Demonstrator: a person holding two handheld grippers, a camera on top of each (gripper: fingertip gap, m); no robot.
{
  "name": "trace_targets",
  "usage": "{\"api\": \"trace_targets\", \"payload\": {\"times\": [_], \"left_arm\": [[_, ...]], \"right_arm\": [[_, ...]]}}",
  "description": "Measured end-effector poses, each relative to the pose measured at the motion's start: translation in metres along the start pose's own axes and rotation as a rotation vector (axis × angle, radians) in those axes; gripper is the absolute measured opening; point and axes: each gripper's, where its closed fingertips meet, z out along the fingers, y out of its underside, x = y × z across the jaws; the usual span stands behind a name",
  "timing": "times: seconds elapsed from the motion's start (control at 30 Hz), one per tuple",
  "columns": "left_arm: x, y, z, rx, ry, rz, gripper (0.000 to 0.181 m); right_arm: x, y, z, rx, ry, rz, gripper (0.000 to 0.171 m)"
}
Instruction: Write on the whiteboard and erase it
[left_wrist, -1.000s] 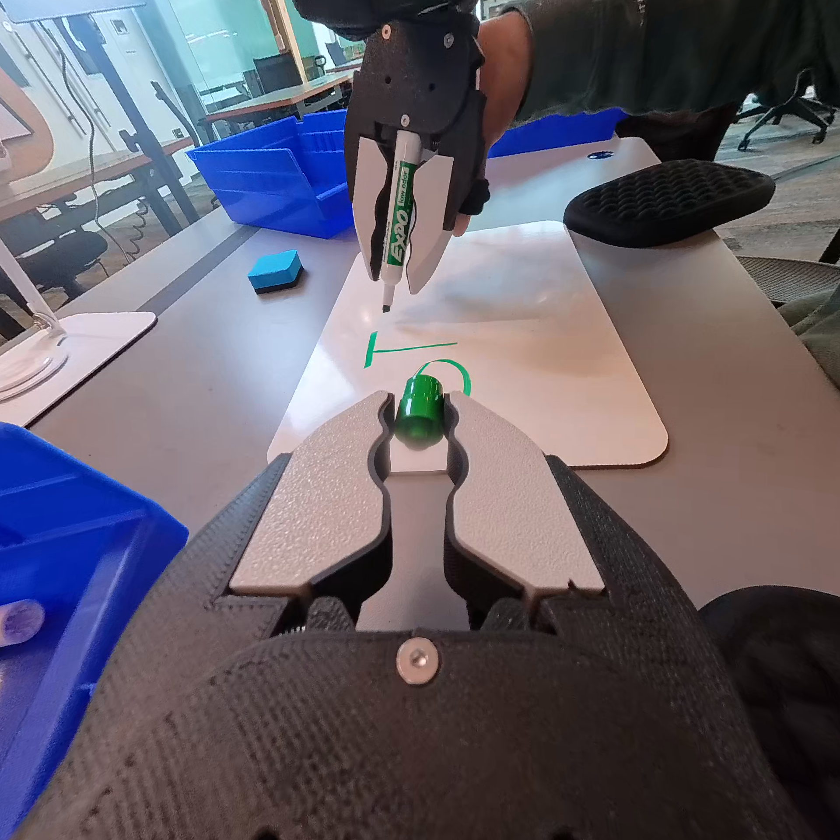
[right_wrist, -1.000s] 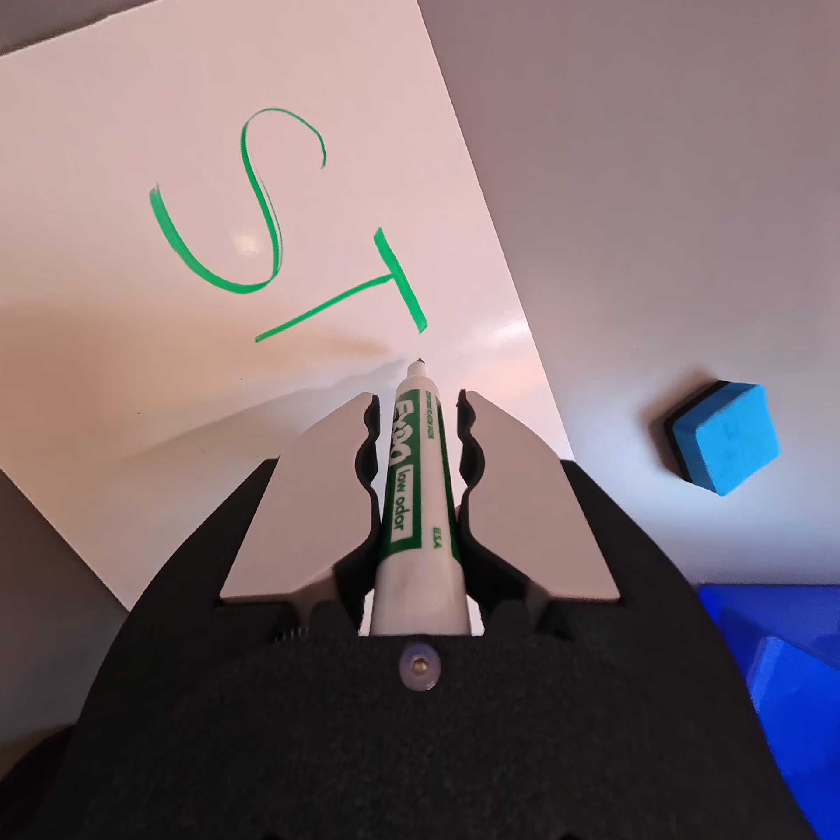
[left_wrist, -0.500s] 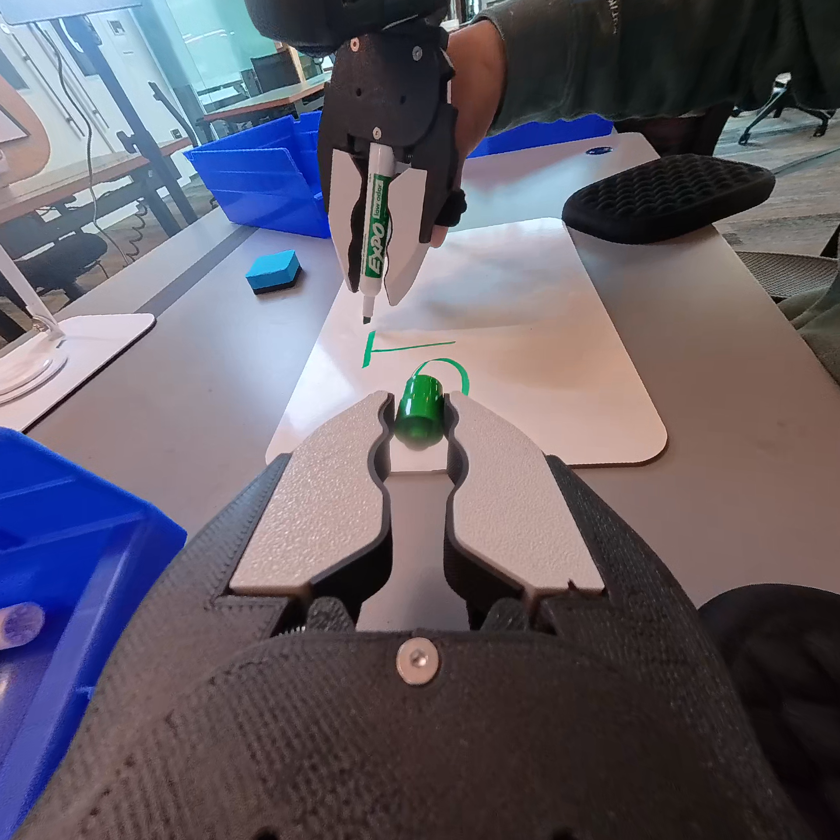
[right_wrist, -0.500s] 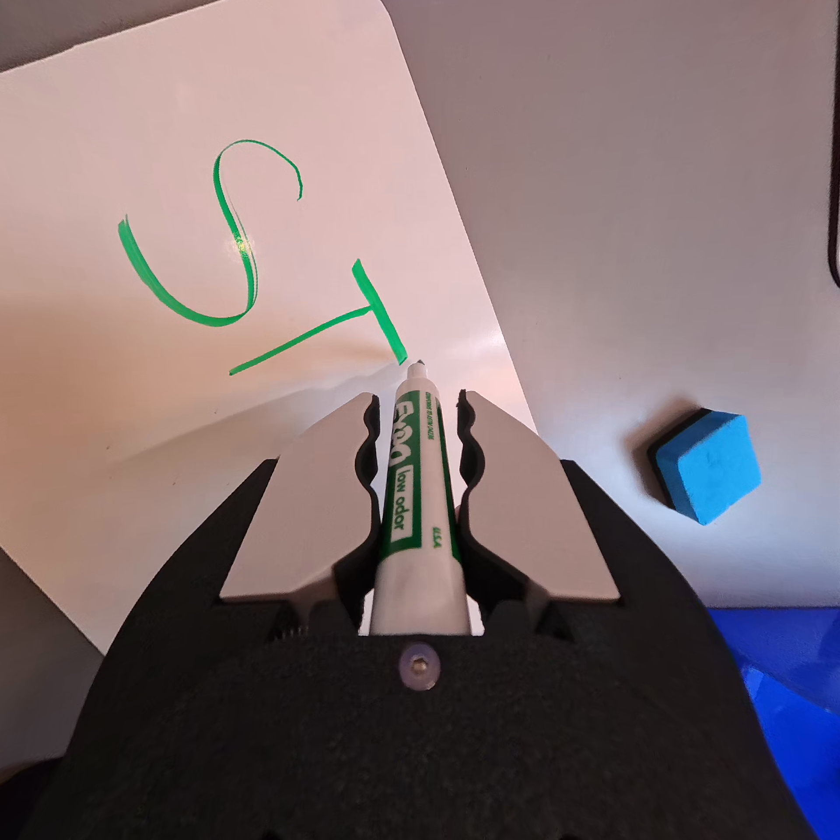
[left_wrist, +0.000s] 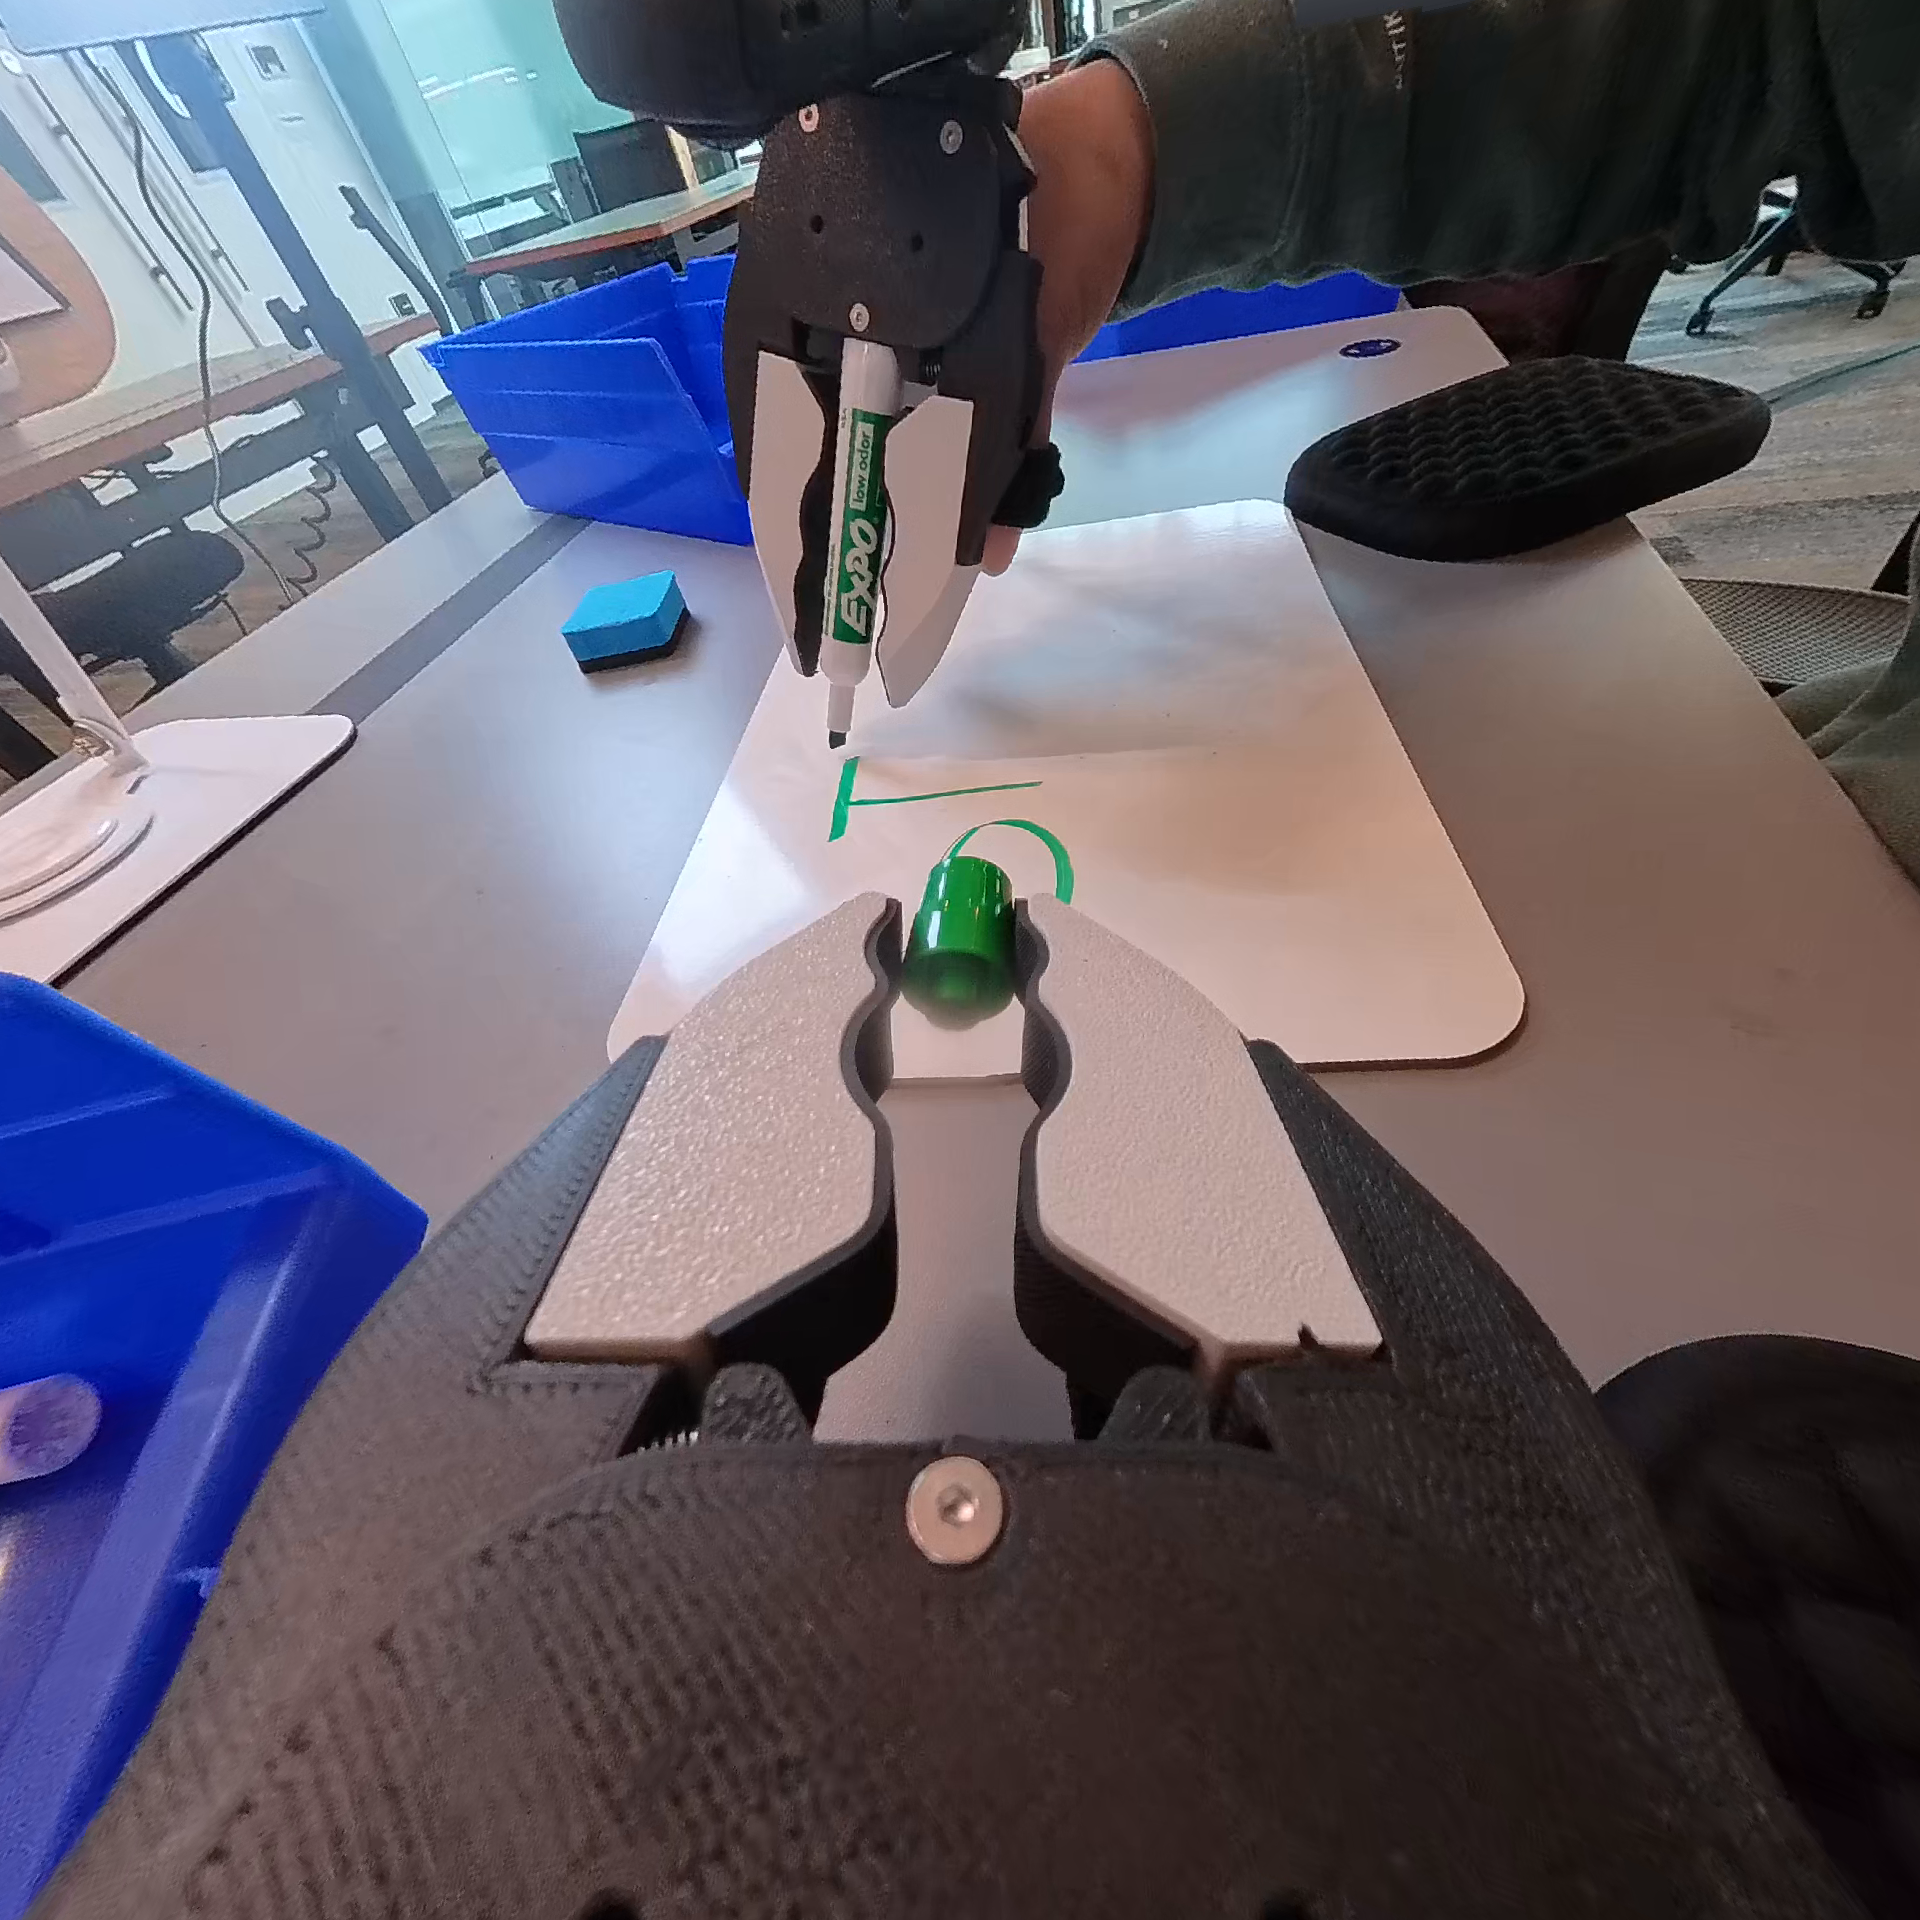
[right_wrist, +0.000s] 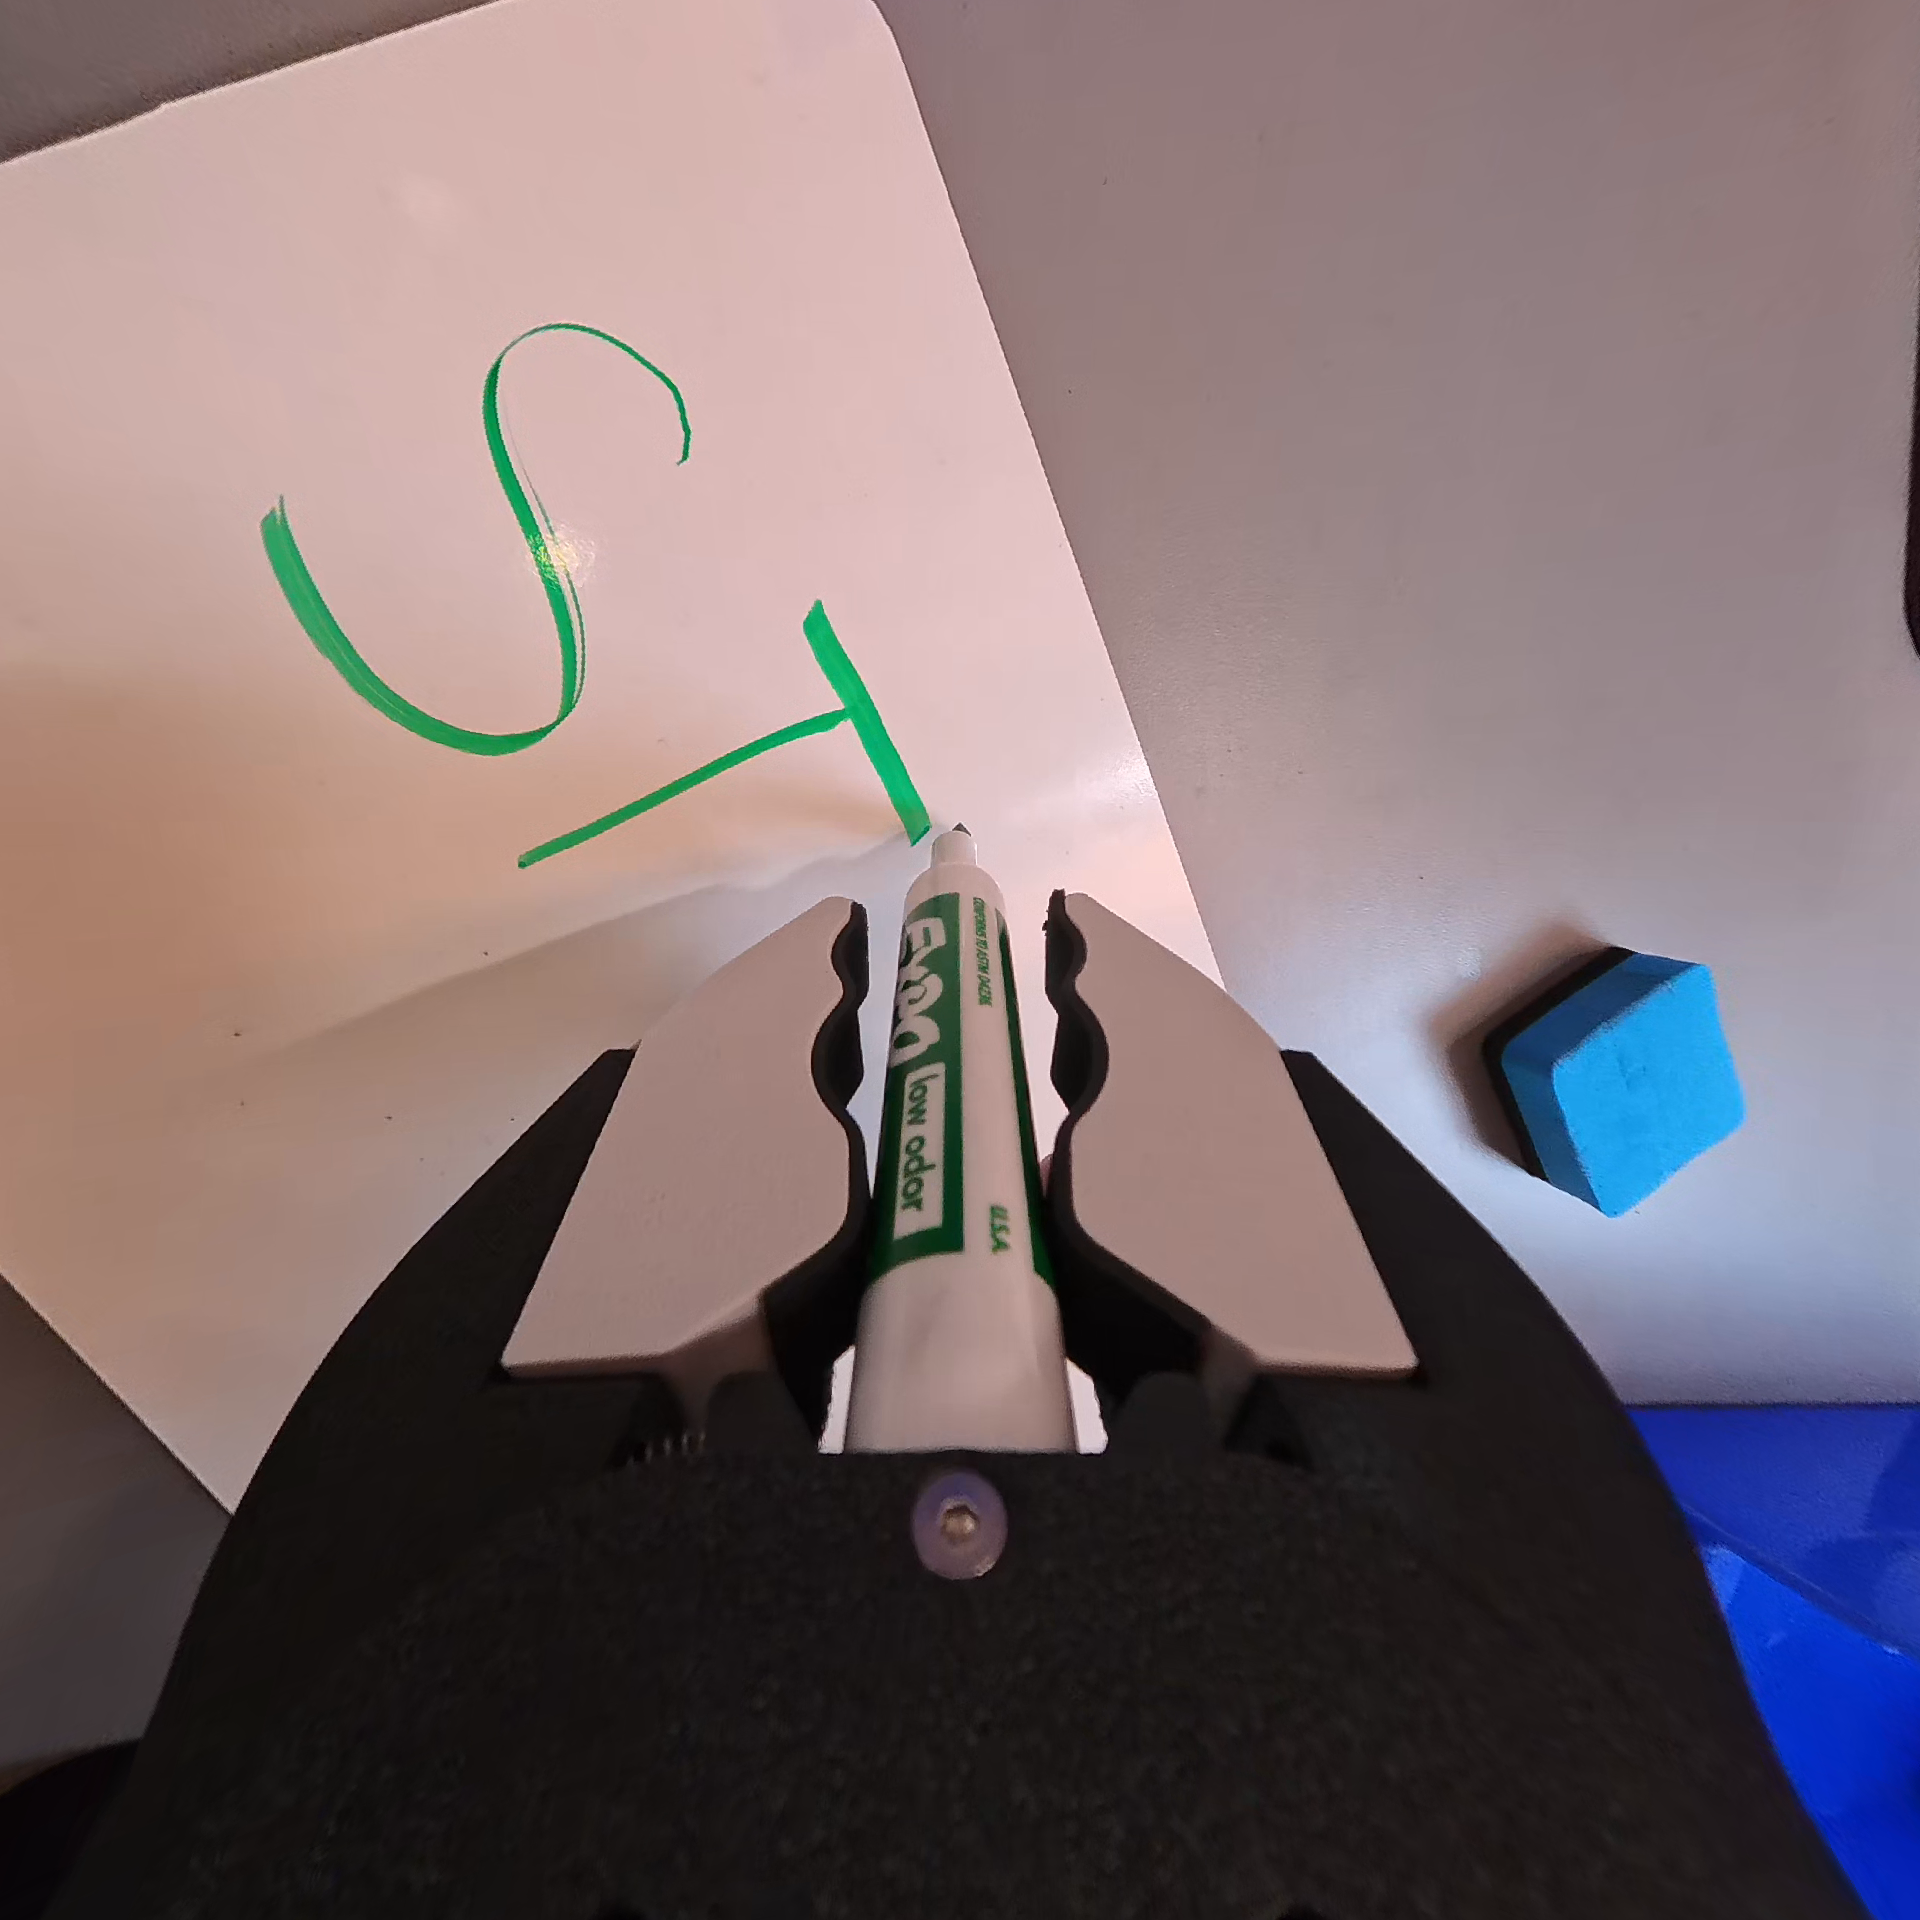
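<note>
Left wrist view is showing the left gripper (left_wrist: 956, 914) pinching a green marker cap (left_wrist: 958, 937) between its fingertips, hovering over the near edge of the whiteboard (left_wrist: 1299, 831), which is lying flat on the grey table (left_wrist: 436, 914). At 12 o'clock from the cap, the right gripper (left_wrist: 852, 691) is pointing down, clamping a green-and-white marker (left_wrist: 857, 561) whose tip is sitting just above the board at the end of green pen strokes (left_wrist: 935, 795). A blue eraser (left_wrist: 625, 619) is resting on the table at 10 o'clock from the cap, off the board, with a blue bin (left_wrist: 603, 416) behind it. A black textured pad (left_wrist: 1527, 447) is overlapping the board's far corner at 2 o'clock.

Right wrist view is showing the right gripper (right_wrist: 956, 914) squeezing the marker (right_wrist: 951, 1143) along its barrel, tip close to the last green stroke (right_wrist: 862, 727); whether it is touching the whiteboard (right_wrist: 312, 987), I cannot tell. The eraser (right_wrist: 1616, 1081) is lying at 3 o'clock, well apart from the board.
</note>
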Motion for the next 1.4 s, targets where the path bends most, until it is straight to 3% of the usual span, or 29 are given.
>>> {"api": "trace_targets", "payload": {"times": [0.77, 1.17, 1.4], "left_arm": [[0.0, 0.0, 0.001, -0.002, 0.002, 0.003, 0.02], [0.0, 0.001, 0.001, -0.005, 0.002, 0.004, 0.02], [0.0, 0.001, 0.001, -0.005, 0.002, 0.002, 0.02]], "right_arm": [[-0.016, 0.01, -0.002, -0.037, -0.033, -0.014, 0.033], [-0.056, 0.037, -0.023, -0.098, -0.092, -0.032, 0.033], [-0.043, 0.051, -0.026, -0.121, -0.054, -0.01, 0.033]]}}
